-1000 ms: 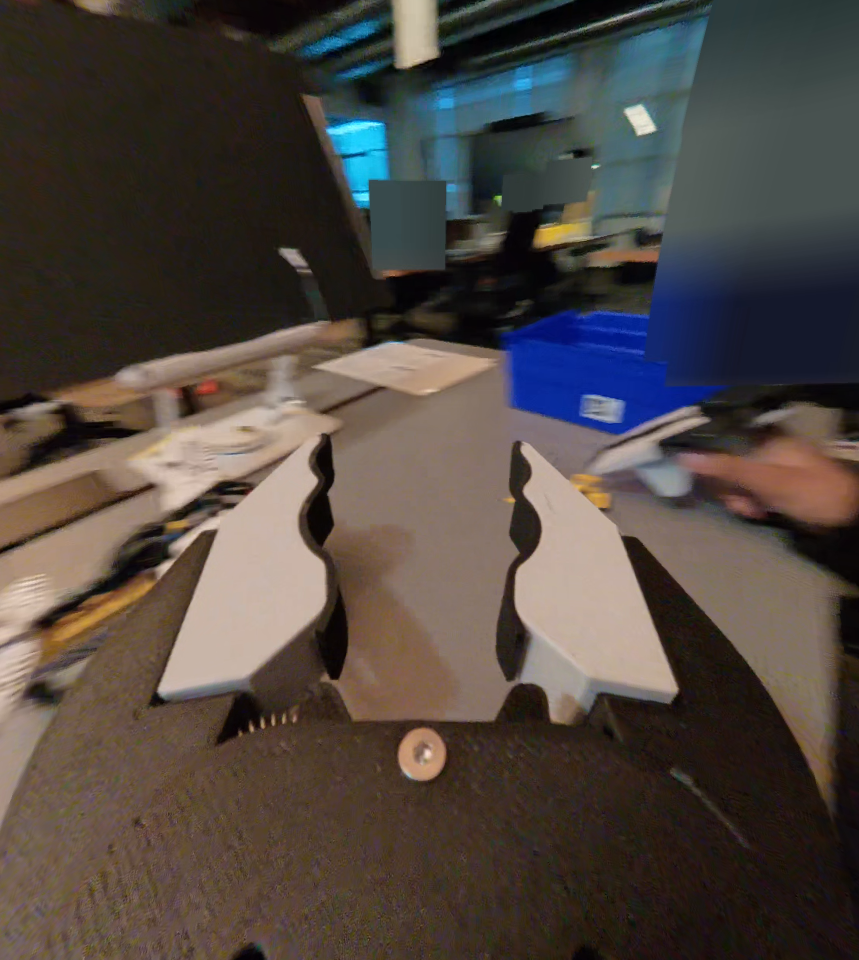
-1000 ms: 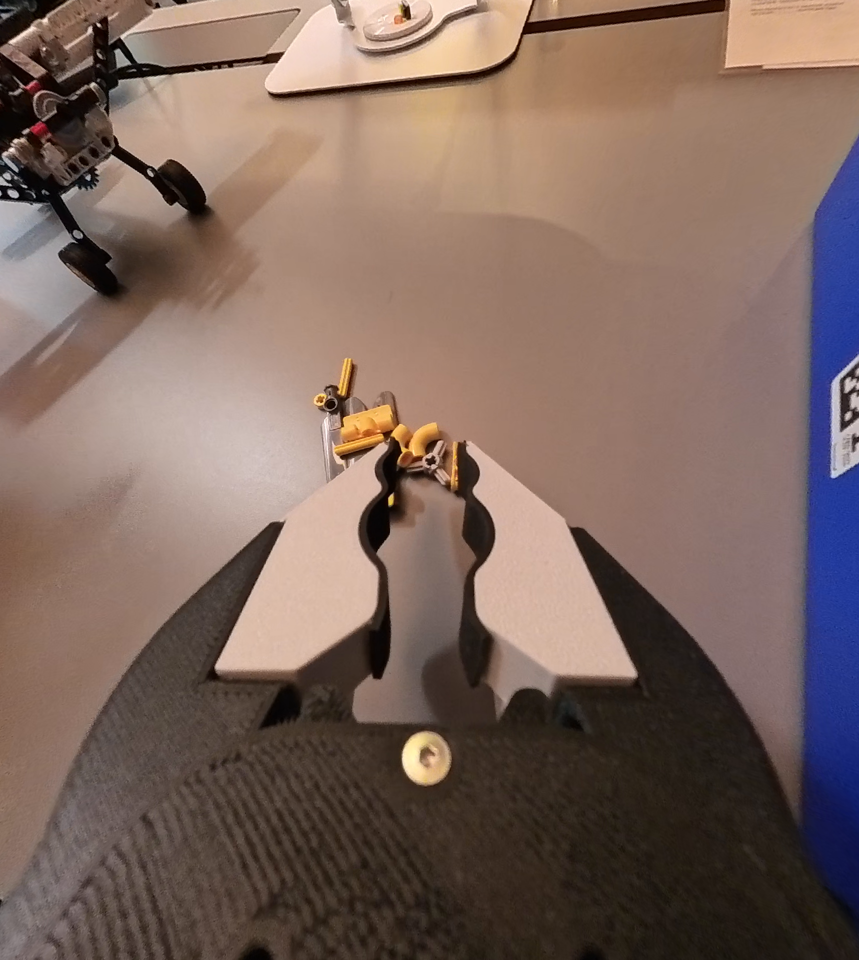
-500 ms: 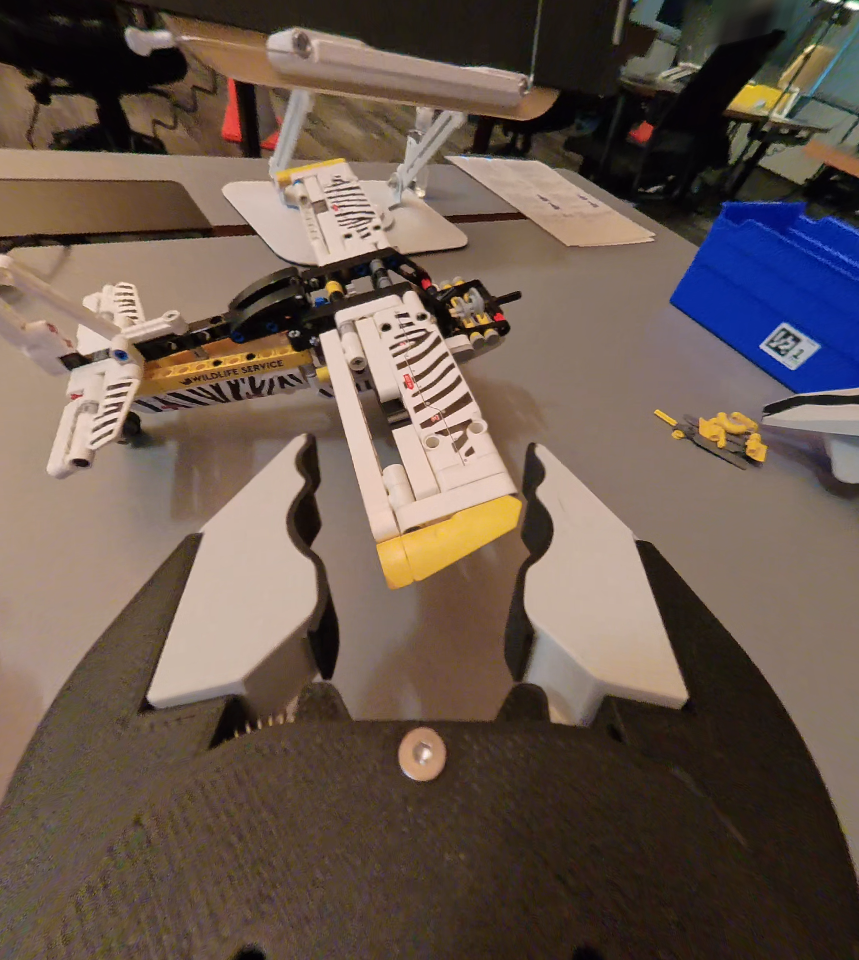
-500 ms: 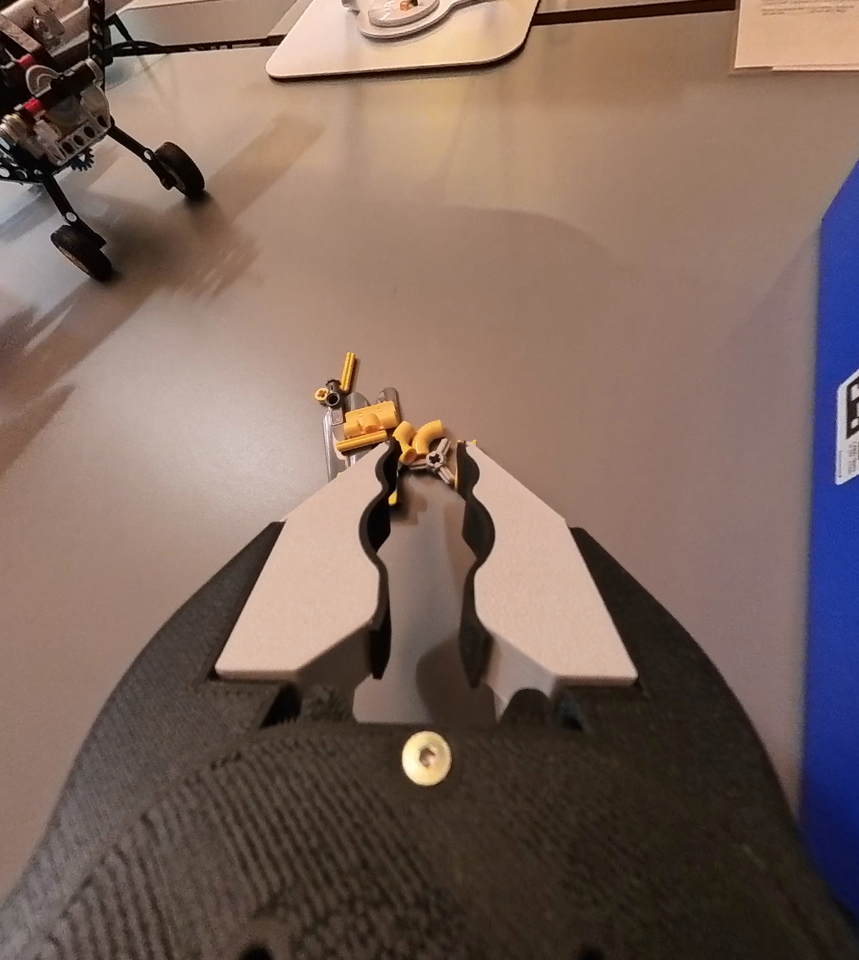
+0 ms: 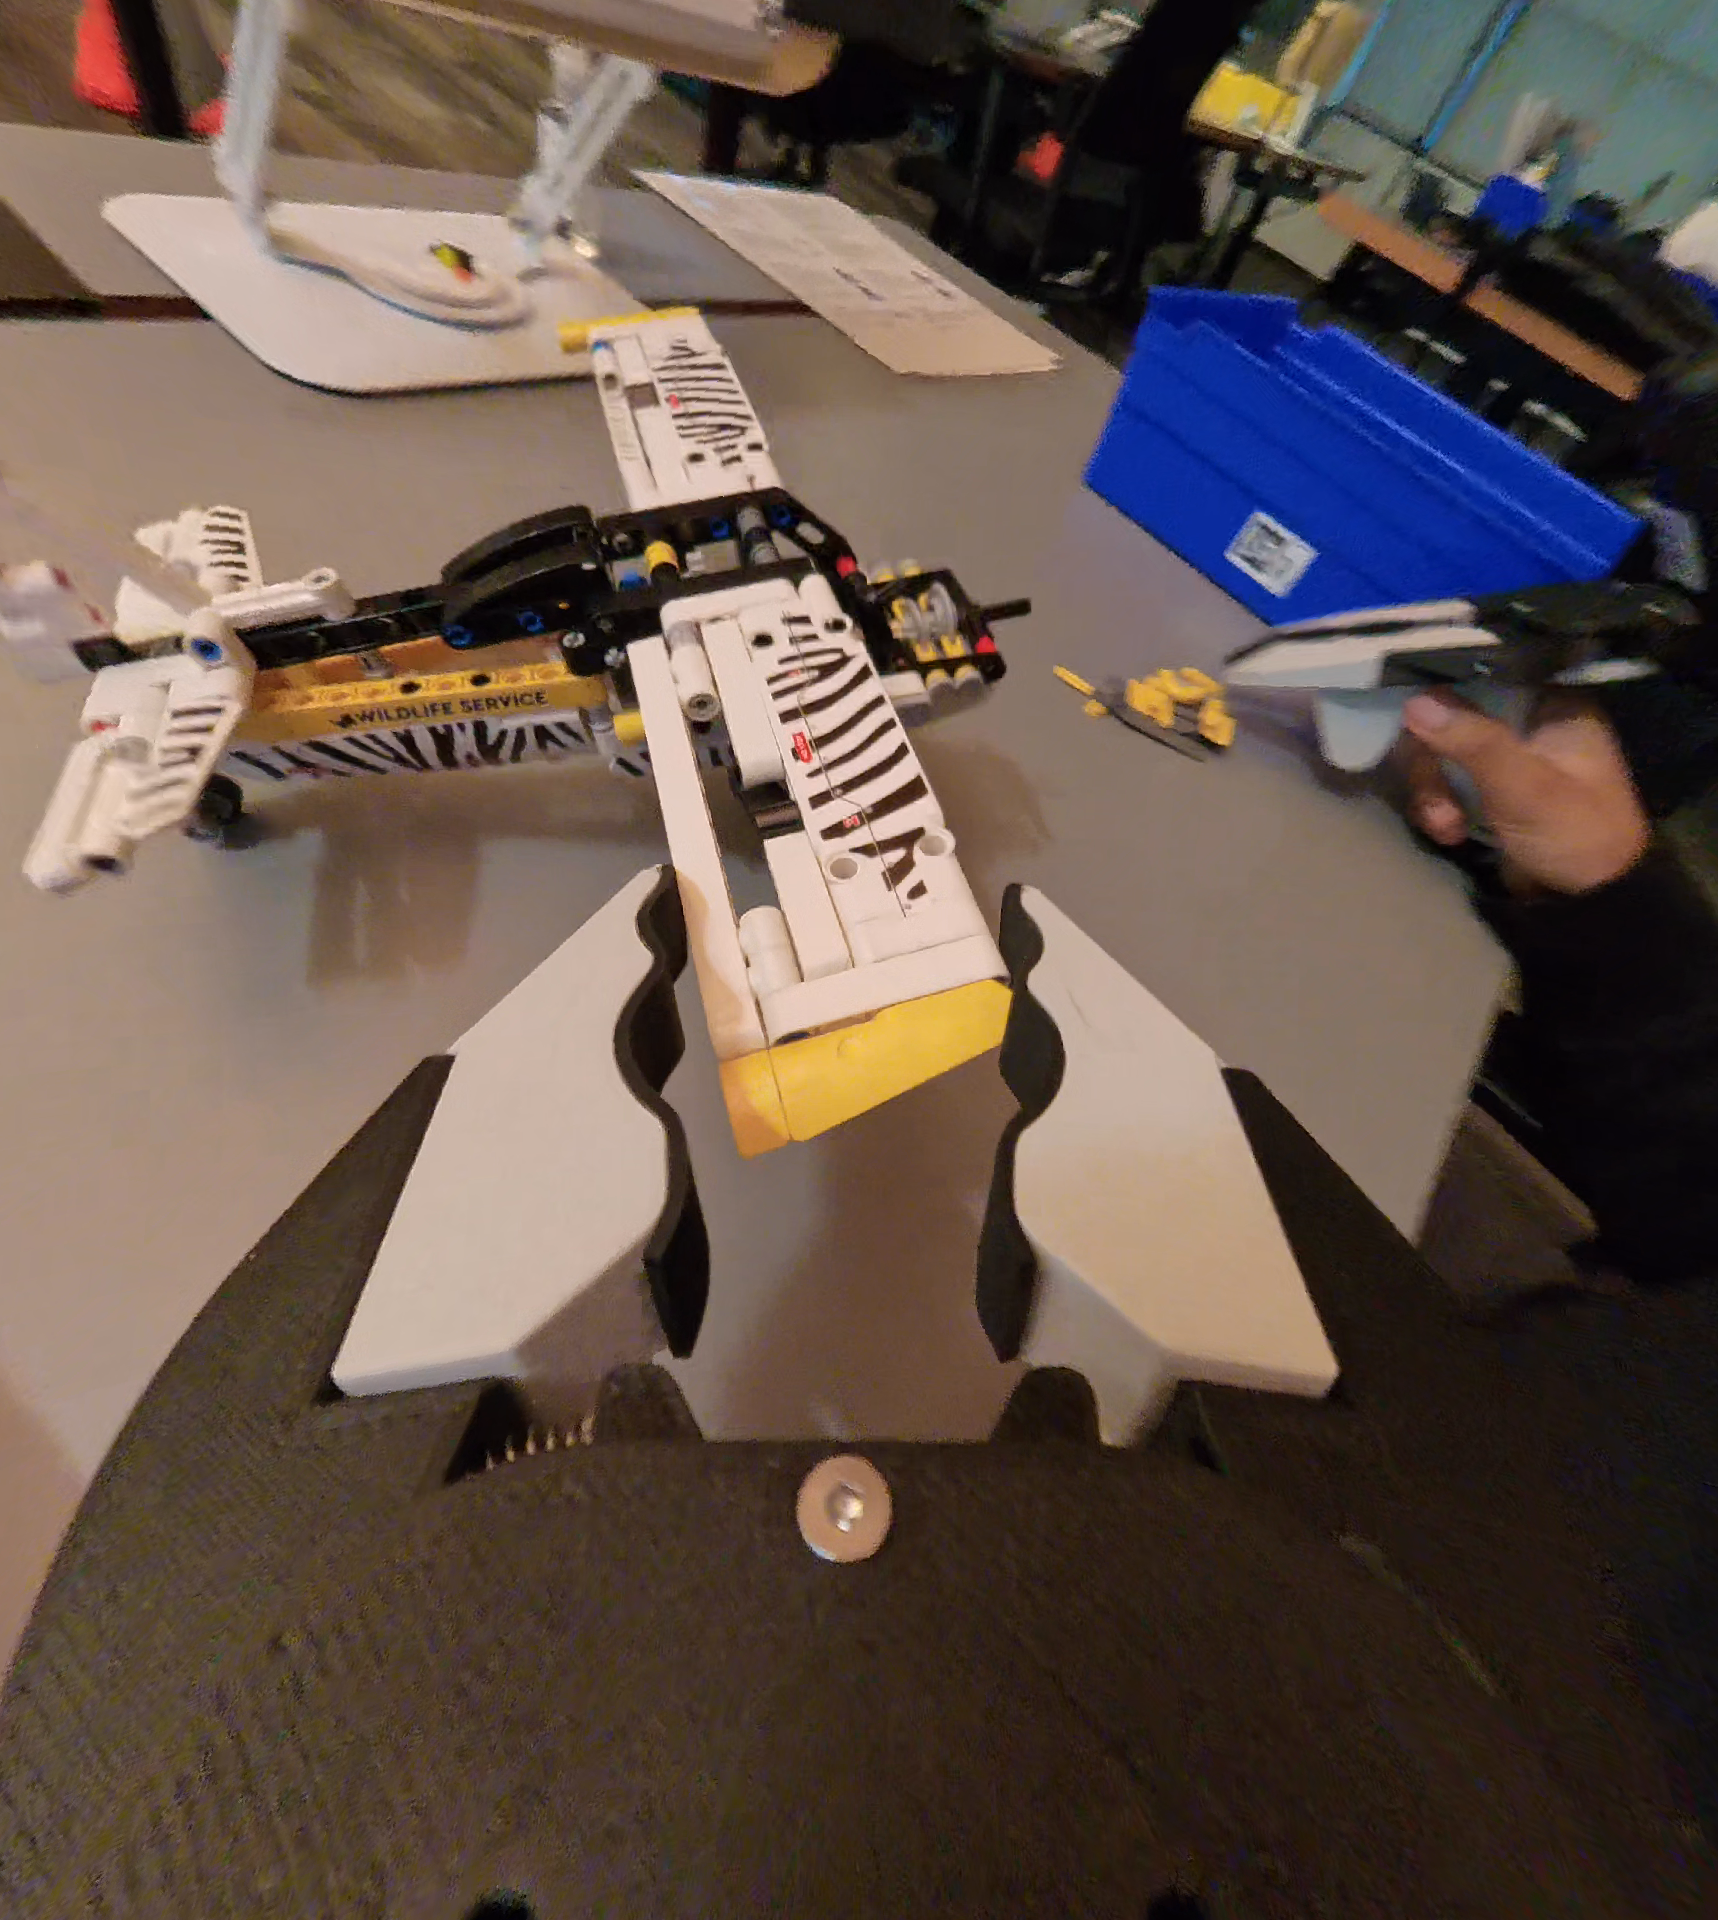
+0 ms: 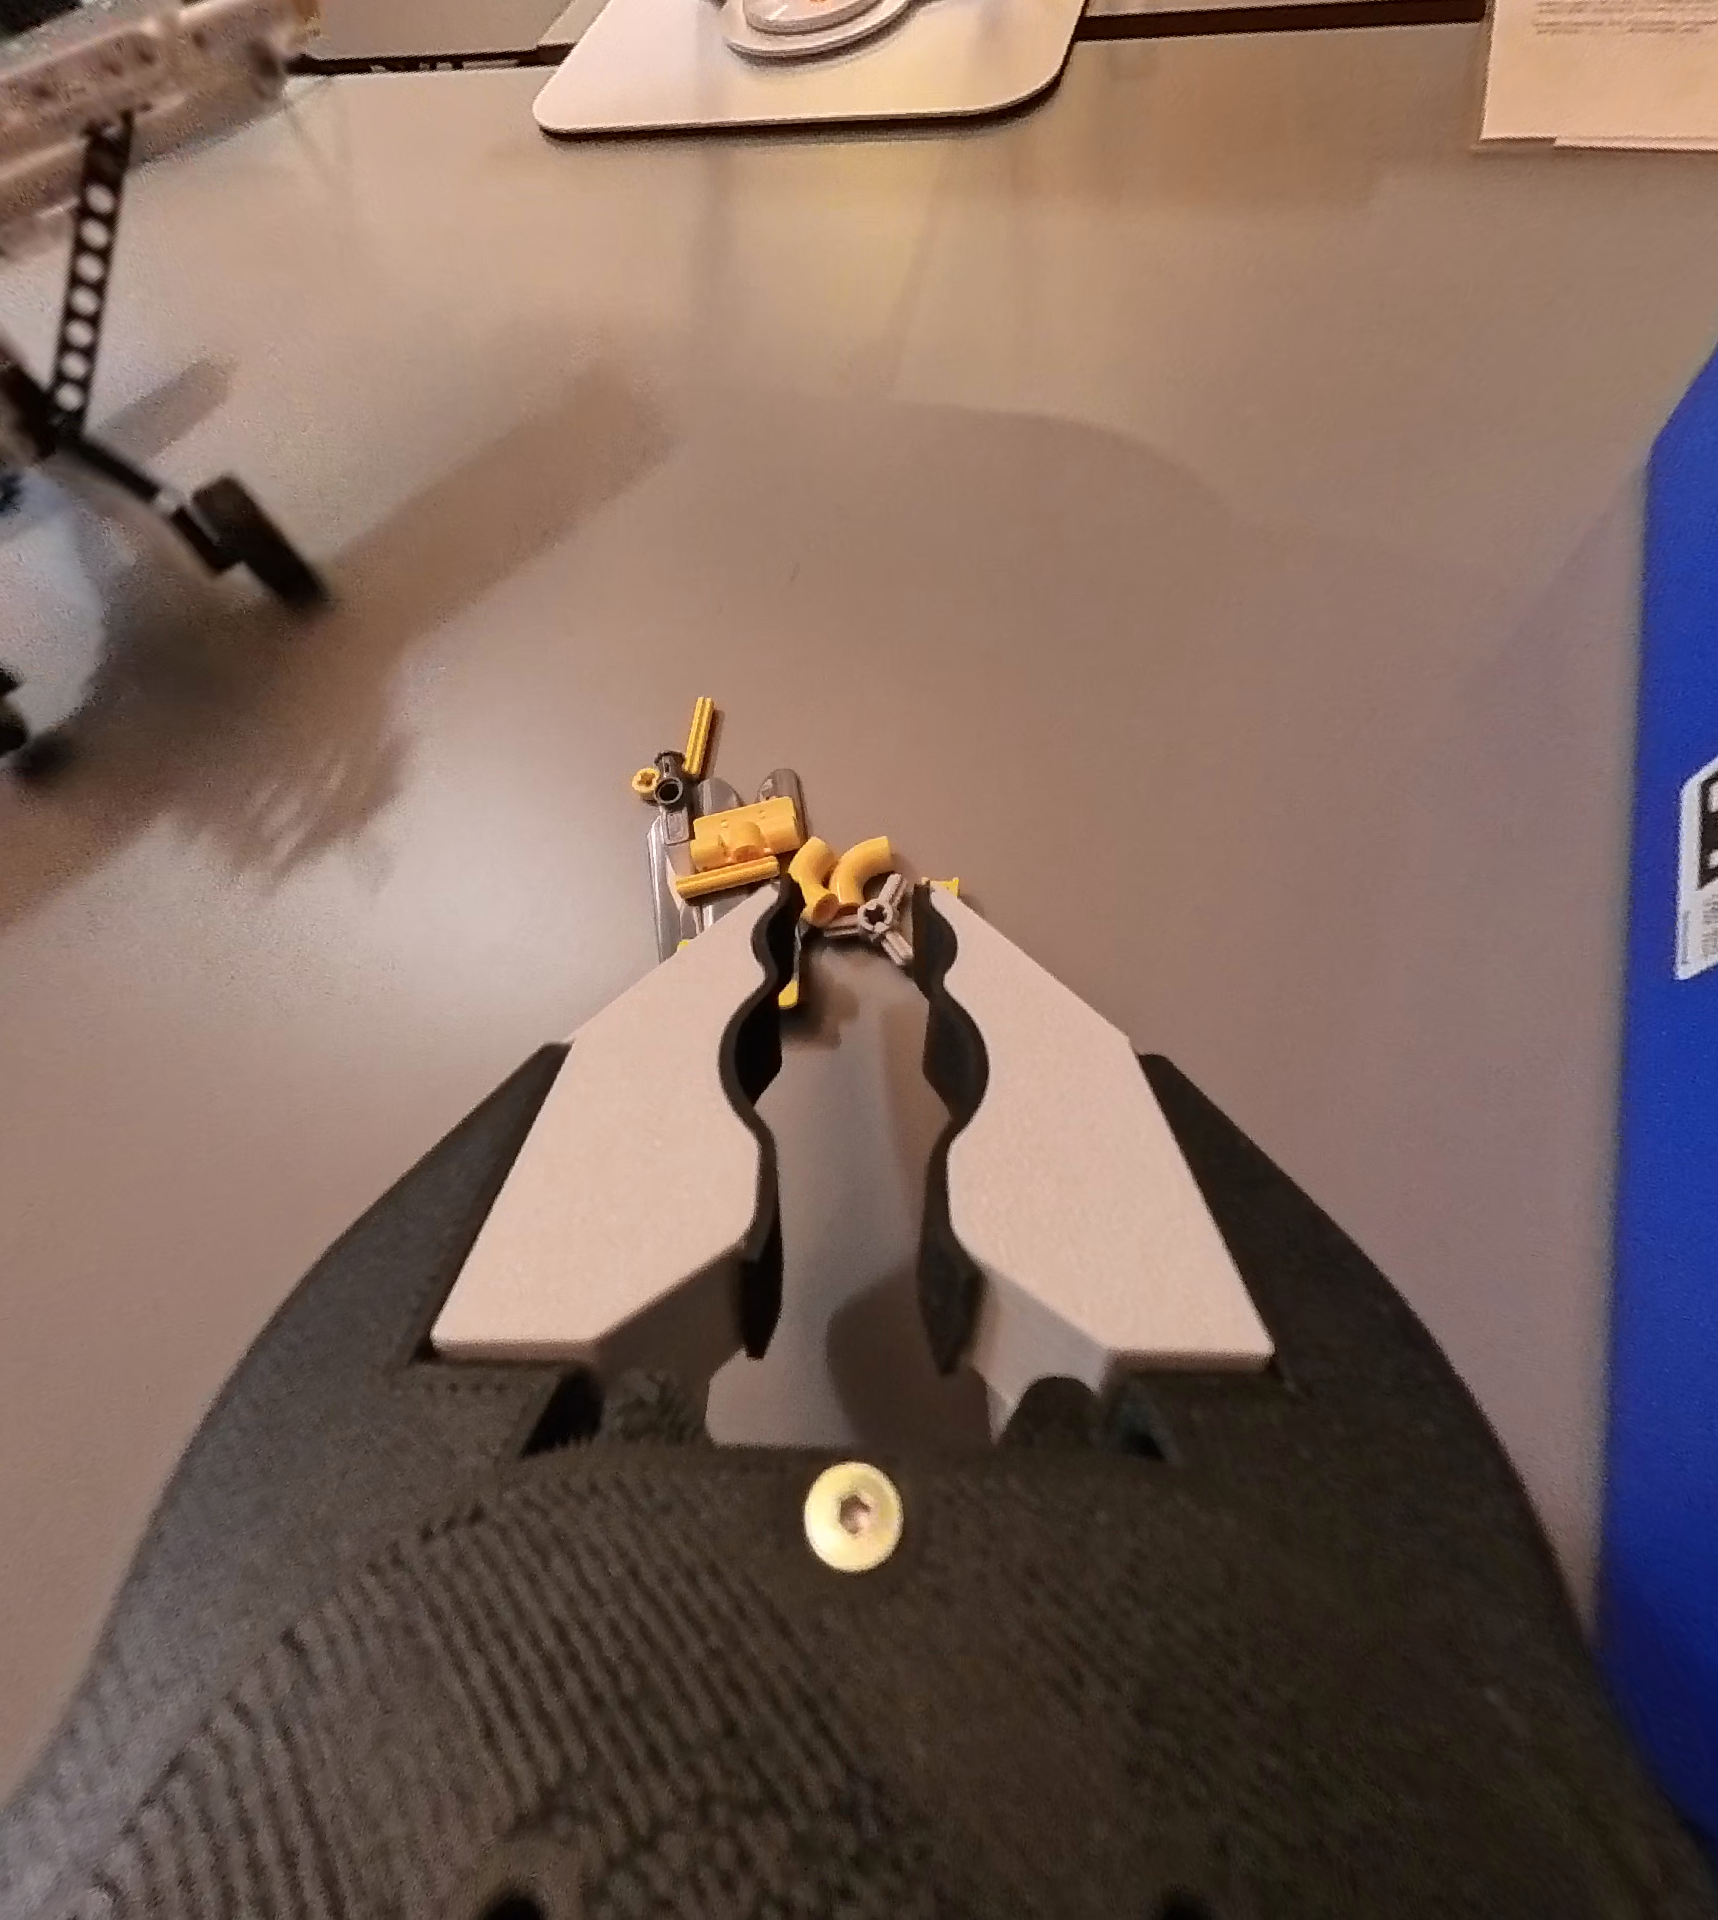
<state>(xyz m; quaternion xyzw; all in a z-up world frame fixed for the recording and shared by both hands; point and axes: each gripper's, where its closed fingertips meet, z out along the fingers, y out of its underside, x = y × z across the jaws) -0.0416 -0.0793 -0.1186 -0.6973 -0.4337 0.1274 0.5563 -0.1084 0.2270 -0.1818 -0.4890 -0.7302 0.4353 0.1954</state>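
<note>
The left gripper (image 5: pixel 839 904) has its jaws set wide around the yellow-tipped end of a wing (image 5: pixel 824 831) of a toy brick aeroplane (image 5: pixel 522 665); both inner pads sit right at the wing's edges, the right one at the yellow tip's corner, though whether they press on it cannot be told; the white, zebra-striped wing runs forward from between the jaws to the black and yellow fuselage, which stands on the grey counter (image 5: pixel 211 1039); ahead of the jaws and to the right sits a blue bin (image 5: pixel 1354 478); beyond the plane lie a white stand base (image 5: pixel 346 301) and a paper sheet (image 5: pixel 855 281).

The right gripper (image 6: pixel 855 909) has its jaws narrow, nothing gripped; its tips rest at the near edge of a small pile of loose bricks (image 6: pixel 782 842), yellow curved pieces and a grey cross-shaped connector (image 6: pixel 881 920) lying between and just ahead of the tips; the blue bin stands close on the right of the jaws; the aeroplane's wheels (image 6: pixel 252 540) show far to the left.
</note>
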